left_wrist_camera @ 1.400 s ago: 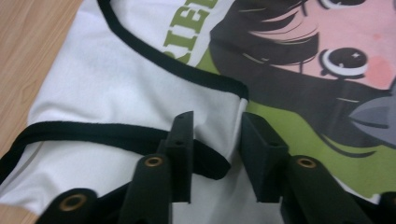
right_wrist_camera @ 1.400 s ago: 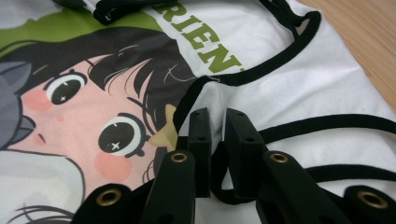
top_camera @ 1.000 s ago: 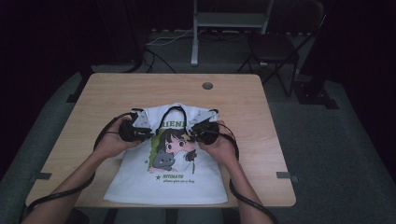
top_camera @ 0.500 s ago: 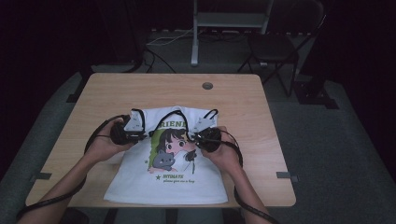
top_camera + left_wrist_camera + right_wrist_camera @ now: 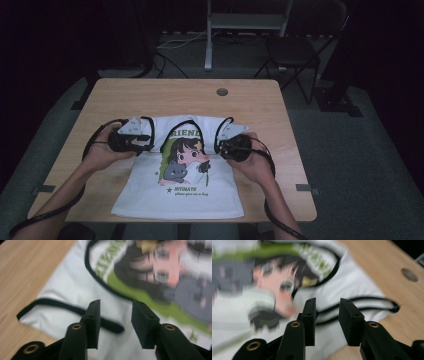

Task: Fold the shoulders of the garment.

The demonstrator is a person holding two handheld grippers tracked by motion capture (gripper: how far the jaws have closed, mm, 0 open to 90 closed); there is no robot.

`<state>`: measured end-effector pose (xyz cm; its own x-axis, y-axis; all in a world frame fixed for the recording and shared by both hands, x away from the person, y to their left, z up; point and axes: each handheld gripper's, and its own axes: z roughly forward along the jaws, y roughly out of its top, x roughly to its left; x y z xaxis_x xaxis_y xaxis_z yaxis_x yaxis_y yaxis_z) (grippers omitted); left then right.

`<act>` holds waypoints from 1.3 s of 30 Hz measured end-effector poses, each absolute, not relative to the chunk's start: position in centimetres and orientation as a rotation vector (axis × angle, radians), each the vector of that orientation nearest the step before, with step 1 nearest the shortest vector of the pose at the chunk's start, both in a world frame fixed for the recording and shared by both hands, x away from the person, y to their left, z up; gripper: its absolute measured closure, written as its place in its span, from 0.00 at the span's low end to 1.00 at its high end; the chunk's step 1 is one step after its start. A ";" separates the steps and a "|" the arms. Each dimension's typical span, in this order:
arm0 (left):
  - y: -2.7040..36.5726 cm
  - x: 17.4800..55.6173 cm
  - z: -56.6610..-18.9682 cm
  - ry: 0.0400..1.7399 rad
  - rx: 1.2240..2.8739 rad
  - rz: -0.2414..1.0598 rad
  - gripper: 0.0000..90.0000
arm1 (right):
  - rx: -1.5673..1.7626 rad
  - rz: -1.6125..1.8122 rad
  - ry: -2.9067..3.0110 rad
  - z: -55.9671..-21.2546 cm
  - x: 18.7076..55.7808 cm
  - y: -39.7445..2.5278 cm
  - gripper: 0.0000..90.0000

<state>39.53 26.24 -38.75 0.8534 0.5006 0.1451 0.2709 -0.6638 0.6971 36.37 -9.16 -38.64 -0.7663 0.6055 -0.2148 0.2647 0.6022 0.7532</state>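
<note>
Wooden table with a printed shirt on it

The light wooden table (image 5: 260, 107) has a round hole (image 5: 222, 92) near its far edge. A white T-shirt (image 5: 150, 200) with black trim and a cartoon print lies flat on its near half.

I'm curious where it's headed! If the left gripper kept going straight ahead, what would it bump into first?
Probably the shirt. The left gripper has open jaws pointing down at the white cloth, with a black trim band lying just ahead between them. Depth is hard to judge, so it may meet the band or the cloth beside it.
</note>
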 end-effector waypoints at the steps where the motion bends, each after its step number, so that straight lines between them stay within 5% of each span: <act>1: 25.8 39.9 -38.9 0.579 2.314 0.427 0.64 | 0.719 1.035 2.364 -38.6 36.7 -8.8 0.72; 8: 23.4 40.5 -41.0 0.587 2.464 0.524 0.63 | 0.776 0.898 2.443 -41.4 38.5 -5.5 0.68; 19: 24.9 39.3 -41.7 0.557 2.503 0.578 0.60 | 0.713 0.782 2.468 -42.5 37.6 -7.0 0.66; 25: 25.3 39.5 -41.6 0.611 2.422 0.517 0.48 | 0.706 0.758 2.466 -42.4 37.6 -6.9 0.62; 30: 27.2 39.1 -40.9 0.746 2.169 0.395 0.31 | 0.830 0.882 2.372 -41.5 37.3 -8.1 0.40; 32: 28.0 38.8 -40.9 0.801 2.103 0.376 0.16 | 0.880 0.909 2.355 -41.4 37.2 -8.7 0.34; 39: 31.2 37.0 -41.5 0.857 1.946 0.360 0.11 | 1.119 1.024 2.234 -41.5 37.0 -12.9 0.15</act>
<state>36.97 31.16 -41.48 0.7116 0.6959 -0.0970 0.4173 -0.3075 0.8552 36.96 -12.94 -41.52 -0.5771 0.8149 -0.0541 0.4912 0.3993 0.7742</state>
